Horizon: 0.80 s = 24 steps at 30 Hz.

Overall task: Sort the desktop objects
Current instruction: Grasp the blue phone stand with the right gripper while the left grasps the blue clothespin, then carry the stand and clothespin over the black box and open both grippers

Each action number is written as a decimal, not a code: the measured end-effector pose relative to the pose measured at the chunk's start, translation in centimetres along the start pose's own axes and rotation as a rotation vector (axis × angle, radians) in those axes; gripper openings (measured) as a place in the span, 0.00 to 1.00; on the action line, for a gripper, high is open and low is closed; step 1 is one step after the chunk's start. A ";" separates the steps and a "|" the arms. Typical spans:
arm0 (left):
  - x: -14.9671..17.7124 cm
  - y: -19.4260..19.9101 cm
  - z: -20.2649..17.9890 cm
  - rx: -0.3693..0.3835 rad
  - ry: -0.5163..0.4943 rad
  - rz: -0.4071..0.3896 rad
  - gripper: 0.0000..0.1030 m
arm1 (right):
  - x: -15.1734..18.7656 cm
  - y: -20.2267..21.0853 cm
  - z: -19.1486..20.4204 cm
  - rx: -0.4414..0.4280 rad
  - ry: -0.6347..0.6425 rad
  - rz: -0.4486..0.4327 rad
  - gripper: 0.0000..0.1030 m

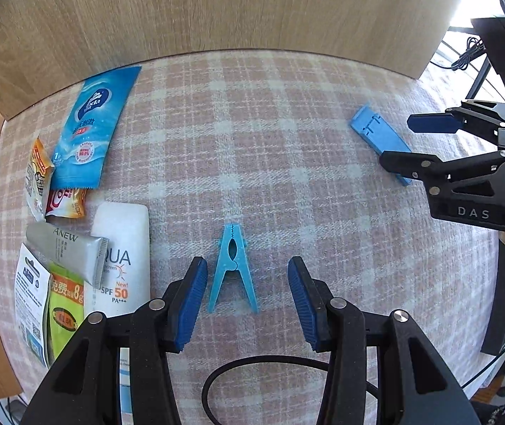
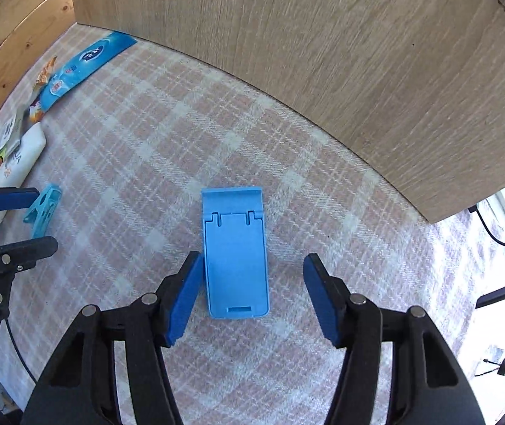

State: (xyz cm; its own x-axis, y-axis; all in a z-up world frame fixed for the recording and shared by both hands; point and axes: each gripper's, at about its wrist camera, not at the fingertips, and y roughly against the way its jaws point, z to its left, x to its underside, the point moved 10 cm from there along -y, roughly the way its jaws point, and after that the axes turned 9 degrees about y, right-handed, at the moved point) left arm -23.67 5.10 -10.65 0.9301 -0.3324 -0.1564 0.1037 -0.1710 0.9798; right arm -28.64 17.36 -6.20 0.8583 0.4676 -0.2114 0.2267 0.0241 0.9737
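Your table (image 1: 288, 113) wears a pink and white checked cloth, and a tall wooden board (image 1: 217, 7) stands along its far edge, hiding whatever lies behind. The middle of the cloth is bare, so that is your widest open room; the table's right edge drops away near the window glare, where cables blur into the light.

At the left edge sits a crowded pile that partly overlaps itself. The blue wipes packet (image 1: 89, 127) lies farthest back, with orange snack sachets (image 1: 40, 173) just beside it. Nearer you, a white sunscreen tube (image 1: 125, 255) lies under a grey cream tube (image 1: 68, 248), and a green packet (image 1: 64, 304) and a white leaflet (image 1: 29, 294) are cut off by your left hand-held gripper (image 1: 247, 297).

That left hand-held gripper has its jaws apart, straddling the small blue clothes peg (image 1: 233, 269), which lies flat on the cloth nearer the left pad; neither pad touches it.

Your right hand-held gripper (image 2: 252, 294) is also spread, jaws apart around the blue folding phone stand (image 2: 234, 251), which lies flat near the table's right side. Its left pad (image 2: 185, 301) sits just beside the stand's edge, and whether it touches is hard to tell; the right pad stands clear.

A black cable (image 1: 252, 372) loops under your left hand-held gripper, partly hidden.
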 end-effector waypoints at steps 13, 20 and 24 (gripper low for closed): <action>3.8 0.1 -0.6 -0.022 0.100 -0.065 0.23 | 4.5 1.8 -0.4 -0.081 -0.134 -0.013 0.35; 9.1 -0.3 -5.1 0.016 0.167 -0.106 0.23 | 10.2 3.4 0.9 -0.060 -0.178 -0.037 0.35; 11.8 -0.4 -7.6 0.038 0.162 -0.095 0.23 | 13.6 4.3 1.1 -0.079 -0.229 -0.042 0.35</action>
State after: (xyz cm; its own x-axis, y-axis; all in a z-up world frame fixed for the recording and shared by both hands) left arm -10.05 8.28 -11.92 0.9615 -0.1601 -0.2232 0.1836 -0.2301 0.9557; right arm -15.44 22.84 -4.94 0.9329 0.2528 -0.2567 0.2352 0.1121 0.9654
